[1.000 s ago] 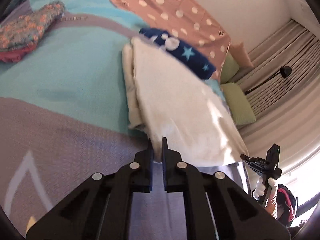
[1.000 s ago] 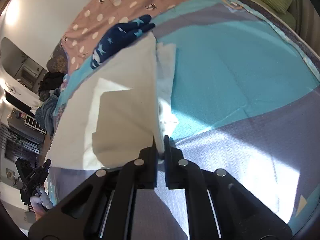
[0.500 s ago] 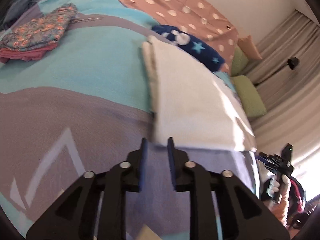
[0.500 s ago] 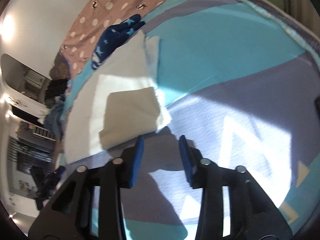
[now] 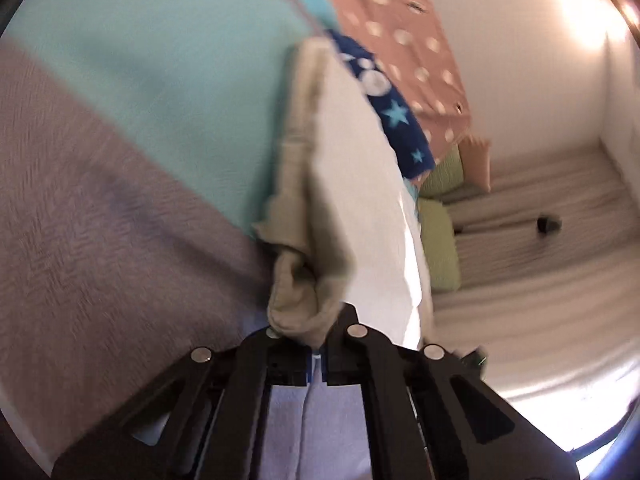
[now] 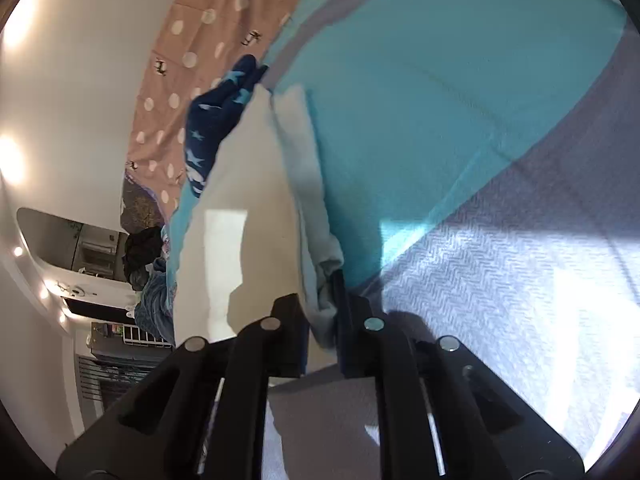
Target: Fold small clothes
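Note:
A white folded garment (image 5: 360, 184) lies on the turquoise and grey bedspread (image 5: 120, 168). My left gripper (image 5: 316, 344) is shut on its near left corner, where the cloth bunches over the fingers. The garment also shows in the right wrist view (image 6: 248, 240). My right gripper (image 6: 322, 320) is shut on its near right corner, with cloth pinched between the fingers. Both corners are held a little above the bedspread (image 6: 460, 120).
A dark blue star-print garment (image 5: 396, 116) lies just beyond the white one, also in the right wrist view (image 6: 218, 120). A pink polka-dot blanket (image 5: 404, 44) lies behind. Green pillows (image 5: 438, 248) and curtains stand to the right.
Both grippers were open just short of the garment's near edge half a second ago. Both have now moved in, shut on the near corners, and turned with the cloth.

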`<state>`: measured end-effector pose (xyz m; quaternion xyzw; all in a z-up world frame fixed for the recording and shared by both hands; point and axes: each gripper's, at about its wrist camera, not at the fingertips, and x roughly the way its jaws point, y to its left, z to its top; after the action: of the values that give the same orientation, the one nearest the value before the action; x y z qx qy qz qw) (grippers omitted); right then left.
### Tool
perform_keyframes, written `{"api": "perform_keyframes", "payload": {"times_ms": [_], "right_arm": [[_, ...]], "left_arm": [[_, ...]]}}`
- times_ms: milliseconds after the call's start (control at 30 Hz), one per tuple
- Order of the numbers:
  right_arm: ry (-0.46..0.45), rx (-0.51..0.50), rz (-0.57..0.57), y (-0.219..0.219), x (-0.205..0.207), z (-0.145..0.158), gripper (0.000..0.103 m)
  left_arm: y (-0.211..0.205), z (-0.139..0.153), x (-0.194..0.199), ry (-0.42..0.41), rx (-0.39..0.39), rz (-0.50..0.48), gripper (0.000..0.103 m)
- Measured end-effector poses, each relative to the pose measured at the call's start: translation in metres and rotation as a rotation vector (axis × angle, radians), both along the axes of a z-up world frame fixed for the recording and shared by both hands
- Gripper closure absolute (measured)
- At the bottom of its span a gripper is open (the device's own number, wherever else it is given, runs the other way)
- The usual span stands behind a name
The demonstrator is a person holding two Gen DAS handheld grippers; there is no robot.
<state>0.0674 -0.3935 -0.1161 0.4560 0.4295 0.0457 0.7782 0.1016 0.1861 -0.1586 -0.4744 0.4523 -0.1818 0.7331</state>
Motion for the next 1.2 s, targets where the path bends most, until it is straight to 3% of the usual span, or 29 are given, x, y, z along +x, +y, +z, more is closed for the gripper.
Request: {"api": "perform_keyframes", "payload": {"times_ms": [33, 133, 233, 367, 433, 500, 567, 633, 767, 900, 1033, 1133, 1200], "right_arm": [[-0.024, -0.031, 0.007, 0.001, -0.005, 0.011, 0.096], [-0.082, -0.135, 0.071, 0.004, -0.029, 0.049, 0.098], [-0.062, -0.248, 0.099, 0.007, -0.055, 0.064, 0.098], [0.022, -0.260, 0.128, -0.002, -0.073, 0.036, 0.096], [0.081, -0.285, 0.096, -0.006, -0.075, 0.022, 0.086], [0.098, -0.246, 0.066, -0.012, -0.081, 0.014, 0.078], [0.083, -0.244, 0.064, -0.013, -0.088, 0.017, 0.074], [0.062, -0.321, 0.061, -0.010, -0.090, 0.029, 0.068], [0.028, -0.396, 0.091, 0.005, -0.091, 0.043, 0.058], [0.031, -0.347, 0.108, 0.009, -0.096, 0.036, 0.057], [0.016, -0.327, 0.119, 0.009, -0.105, 0.025, 0.057], [-0.005, -0.334, 0.106, 0.005, -0.109, 0.023, 0.054], [-0.026, -0.332, 0.098, 0.001, -0.110, 0.025, 0.053]], "left_arm": [[0.000, 0.005, -0.002, -0.014, -0.005, 0.002, 0.102], [-0.005, 0.042, -0.023, -0.130, 0.105, -0.030, 0.102], [0.002, 0.076, -0.054, -0.188, 0.172, -0.065, 0.102], [0.013, 0.086, -0.091, -0.190, 0.254, -0.073, 0.103], [0.026, 0.077, -0.104, -0.179, 0.264, -0.043, 0.103], [0.036, 0.066, -0.111, -0.139, 0.253, -0.019, 0.103], [0.034, 0.061, -0.115, -0.121, 0.274, -0.035, 0.093], [0.026, 0.061, -0.116, -0.120, 0.322, -0.061, 0.071], [0.008, 0.071, -0.107, -0.155, 0.432, -0.109, 0.067], [-0.035, 0.099, -0.090, -0.268, 0.550, -0.205, 0.063], [-0.106, 0.124, -0.059, -0.359, 0.584, -0.384, 0.061], [-0.163, 0.131, -0.029, -0.361, 0.612, -0.505, 0.059], [-0.208, 0.129, -0.004, -0.339, 0.586, -0.589, 0.059]]}}
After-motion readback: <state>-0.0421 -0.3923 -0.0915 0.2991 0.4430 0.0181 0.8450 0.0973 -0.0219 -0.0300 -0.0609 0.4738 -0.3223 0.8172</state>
